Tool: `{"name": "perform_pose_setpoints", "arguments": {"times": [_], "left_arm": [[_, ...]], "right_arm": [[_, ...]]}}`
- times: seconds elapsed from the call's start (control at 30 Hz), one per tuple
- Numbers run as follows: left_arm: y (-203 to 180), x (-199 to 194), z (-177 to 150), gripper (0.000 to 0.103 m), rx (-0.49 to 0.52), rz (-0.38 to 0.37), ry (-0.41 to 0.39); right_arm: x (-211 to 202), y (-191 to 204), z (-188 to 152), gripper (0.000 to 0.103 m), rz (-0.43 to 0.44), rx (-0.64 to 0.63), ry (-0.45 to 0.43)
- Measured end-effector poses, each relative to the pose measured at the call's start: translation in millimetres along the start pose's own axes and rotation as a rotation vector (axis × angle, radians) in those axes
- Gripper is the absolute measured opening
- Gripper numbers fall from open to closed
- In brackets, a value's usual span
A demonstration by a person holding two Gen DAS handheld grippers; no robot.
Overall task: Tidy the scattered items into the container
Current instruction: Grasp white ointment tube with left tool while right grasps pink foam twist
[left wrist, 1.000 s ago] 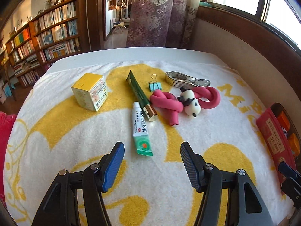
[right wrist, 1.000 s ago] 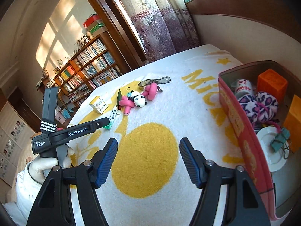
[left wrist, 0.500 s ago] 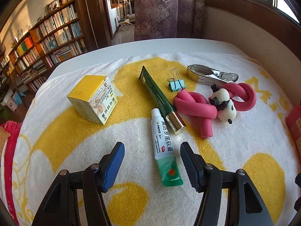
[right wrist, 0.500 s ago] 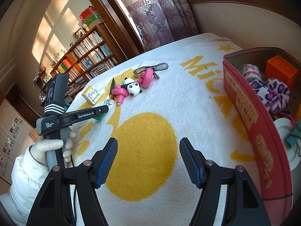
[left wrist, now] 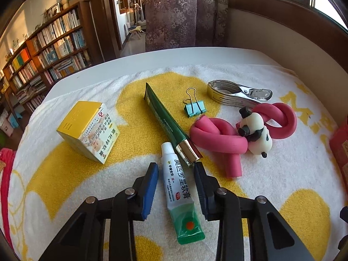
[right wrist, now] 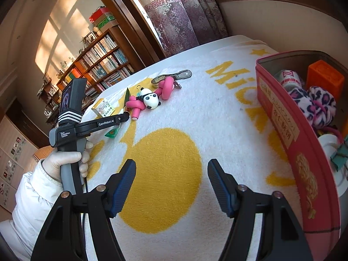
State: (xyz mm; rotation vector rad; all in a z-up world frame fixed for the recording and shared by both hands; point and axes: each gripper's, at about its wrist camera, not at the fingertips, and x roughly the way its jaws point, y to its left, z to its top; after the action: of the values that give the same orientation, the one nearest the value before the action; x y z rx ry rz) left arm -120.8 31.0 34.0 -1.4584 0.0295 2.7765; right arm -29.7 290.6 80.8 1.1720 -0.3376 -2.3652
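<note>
Left tongs straddle the white-and-green ointment tube, lined up along its length so the pads meet its flat sides. Jaws have just been closing with the tube between them. A sliver of towel shows beside the left pad, so I judge them not yet clenched on it, only released and narrowed around it.

The tube lies flat on the towel toward the left edge of the desk, its cap just beside the gold end of the dark green tube. Taking it low on the body keeps my pads off that neighbour, I think.

The left tongs pitch steeply down. In the right view a gloved hand grips the handle upright, white sleeve below it.

Right tongs are released and empty, over the yellow circle near the front edge. I judge they are parked clear so the path to the red tin at the right edge stays free.

Not yet tidied, toward the far left corner:
- yellow box
- teal binder clip
- metal clamp
- pink foam twist with panda

The tin already holds several things.
</note>
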Motion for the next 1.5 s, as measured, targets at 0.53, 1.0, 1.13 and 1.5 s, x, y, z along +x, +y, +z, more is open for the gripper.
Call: {"name": "perform_pose_setpoints", "arguments": {"times": [0.53,1.0,1.13,1.5], "left_arm": [[0,-45,-34,0.02,-0.036,-0.039,-0.035],[12,-57,-54,0.02,-0.096,-0.128,-0.034],[15,-63,-54,0.02,-0.11,-0.152,-0.045],[18,-66,-55,0.02,-0.131,-0.18,-0.048]], "right_arm": [[4,-3,-2,0.072,-0.033,-0.004,0.007],[15,-7,9,0.072,-0.066,0.06,0.093],[19,0,34,0.072,-0.027,0.098,0.114],[85,-2,99,0.068,0.029,0.203,0.123]]}}
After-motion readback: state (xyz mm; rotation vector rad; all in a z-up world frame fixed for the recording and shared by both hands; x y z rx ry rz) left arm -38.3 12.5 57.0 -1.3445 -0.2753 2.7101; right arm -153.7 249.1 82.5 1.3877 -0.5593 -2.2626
